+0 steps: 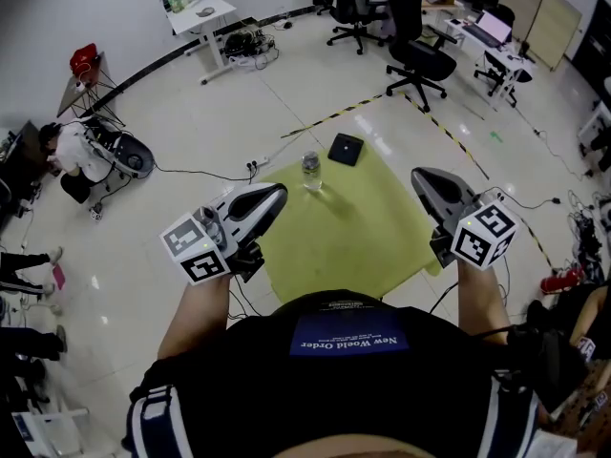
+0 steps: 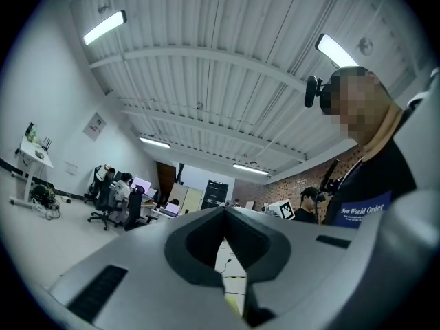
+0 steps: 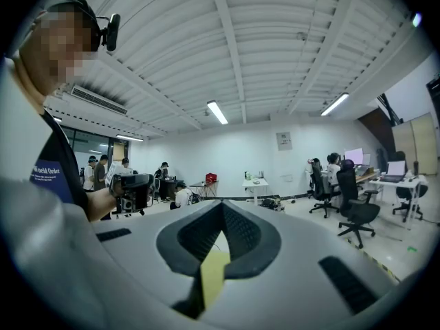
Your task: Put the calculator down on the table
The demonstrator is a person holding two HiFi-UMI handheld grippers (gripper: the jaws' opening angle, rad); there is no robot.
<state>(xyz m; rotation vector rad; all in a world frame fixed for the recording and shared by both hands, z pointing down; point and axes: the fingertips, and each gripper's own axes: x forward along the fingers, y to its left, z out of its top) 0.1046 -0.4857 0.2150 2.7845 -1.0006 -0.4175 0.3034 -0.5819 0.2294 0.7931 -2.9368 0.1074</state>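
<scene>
Grey rubber lines the jaws of the left gripper, which are pressed together at the tips with nothing between them. The right gripper looks the same, jaws closed and empty, with only a sliver of yellow showing through the hollow behind the tips. Both hang over the near edge of the yellow-green table, one toward each near corner. The black calculator lies flat at the far corner, well apart from both grippers, so the put-down appears to be complete. It is small in the head view, and I cannot tell whether it overhangs that corner. A clear bottle stands upright near the far edge, just beside the calculator on its left. The main risk, as I judge it, is a needless reach across the table. A gripper passing low could topple the bottle, or nudge the calculator off its corner onto the floor, because it sits so close to the edge.
</scene>
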